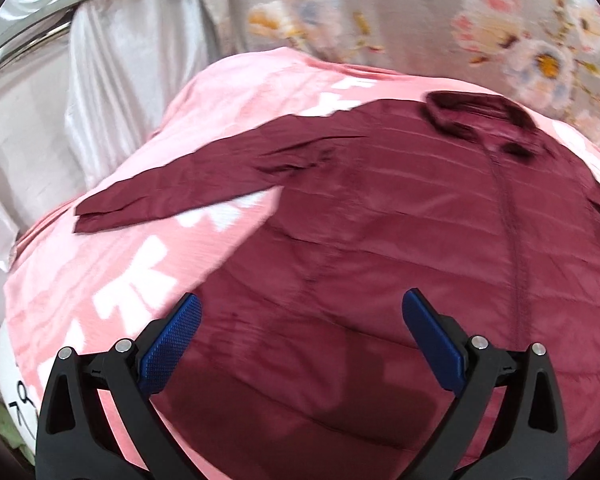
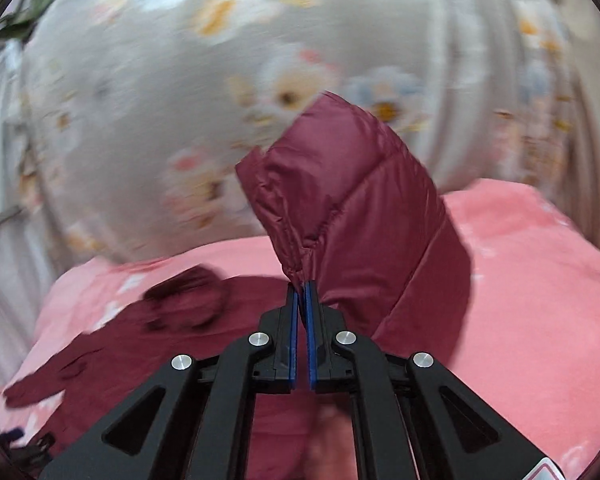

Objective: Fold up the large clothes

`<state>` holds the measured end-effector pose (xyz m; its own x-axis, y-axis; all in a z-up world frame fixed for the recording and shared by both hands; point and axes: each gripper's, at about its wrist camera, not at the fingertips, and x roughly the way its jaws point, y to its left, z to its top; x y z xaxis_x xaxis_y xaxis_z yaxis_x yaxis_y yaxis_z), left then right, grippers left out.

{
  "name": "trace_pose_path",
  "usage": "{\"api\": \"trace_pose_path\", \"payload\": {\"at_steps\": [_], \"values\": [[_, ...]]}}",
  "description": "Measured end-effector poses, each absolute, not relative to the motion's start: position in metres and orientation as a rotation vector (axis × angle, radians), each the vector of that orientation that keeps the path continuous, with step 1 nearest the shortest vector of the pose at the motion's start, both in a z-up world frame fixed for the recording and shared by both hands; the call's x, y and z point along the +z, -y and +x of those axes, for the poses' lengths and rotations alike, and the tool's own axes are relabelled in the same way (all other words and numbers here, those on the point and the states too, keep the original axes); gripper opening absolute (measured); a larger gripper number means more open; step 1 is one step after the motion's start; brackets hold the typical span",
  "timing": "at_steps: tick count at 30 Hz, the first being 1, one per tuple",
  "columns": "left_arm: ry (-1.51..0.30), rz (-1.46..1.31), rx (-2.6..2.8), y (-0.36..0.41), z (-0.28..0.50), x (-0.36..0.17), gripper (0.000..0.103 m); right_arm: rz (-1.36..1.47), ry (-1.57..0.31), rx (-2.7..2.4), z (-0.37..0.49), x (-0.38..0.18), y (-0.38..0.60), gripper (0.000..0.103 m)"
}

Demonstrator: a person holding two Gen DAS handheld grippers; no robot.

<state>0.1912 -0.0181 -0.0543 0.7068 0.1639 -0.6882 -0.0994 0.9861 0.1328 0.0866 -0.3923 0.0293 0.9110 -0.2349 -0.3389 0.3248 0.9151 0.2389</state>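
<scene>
A maroon quilted jacket [image 1: 380, 216] lies flat on a pink blanket [image 1: 100, 272], front up, collar [image 1: 480, 116] at the far end and one sleeve [image 1: 188, 184] stretched out to the left. My left gripper [image 1: 300, 340] is open and empty, hovering above the jacket's lower body. My right gripper [image 2: 301, 288] is shut on the jacket's other sleeve [image 2: 352, 200] and holds its cuff end lifted upright above the blanket [image 2: 520, 280]. The collar [image 2: 188, 300] and part of the jacket's body show at the lower left of the right wrist view.
A grey floral quilt [image 1: 420, 12] lies bunched behind the pink blanket; it fills the background in the right wrist view [image 2: 160, 100]. Shiny silver fabric [image 1: 100, 80] with a metal rail [image 1: 40, 20] stands at the left. A white object with black marks [image 1: 16, 392] sits at the lower left.
</scene>
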Motion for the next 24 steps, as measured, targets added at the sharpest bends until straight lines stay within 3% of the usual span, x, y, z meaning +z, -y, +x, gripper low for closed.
{"api": "trace_pose_path", "payload": {"at_steps": [9, 17, 18, 20, 21, 22, 24], "values": [[-0.782, 0.030, 0.182, -0.040, 0.214, -0.053, 0.098, 0.173, -0.528, -0.006, 0.190, -0.022, 0.257, 0.005], [-0.843, -0.090, 0.064, -0.052, 0.239, -0.058, 0.098, 0.056, -0.721, 0.125, 0.220, -0.075, 0.180, 0.012], [-0.849, -0.104, 0.046, -0.052, 0.242, -0.058, 0.098, 0.048, -0.730, 0.130, 0.221, -0.076, 0.177, 0.017], [-0.871, -0.150, -0.018, -0.047, 0.249, -0.057, 0.098, 0.037, -0.722, 0.121, 0.214, -0.076, 0.172, 0.038], [-0.883, -0.172, -0.048, -0.044, 0.253, -0.056, 0.098, 0.036, -0.709, 0.117, 0.212, -0.073, 0.170, 0.053], [-0.902, -0.207, -0.097, -0.041, 0.258, -0.056, 0.098, 0.040, -0.690, 0.118, 0.207, -0.069, 0.170, 0.059], [-0.964, -0.292, -0.203, -0.032, 0.270, -0.059, 0.098, 0.052, -0.666, 0.131, 0.193, -0.062, 0.173, 0.059]]}}
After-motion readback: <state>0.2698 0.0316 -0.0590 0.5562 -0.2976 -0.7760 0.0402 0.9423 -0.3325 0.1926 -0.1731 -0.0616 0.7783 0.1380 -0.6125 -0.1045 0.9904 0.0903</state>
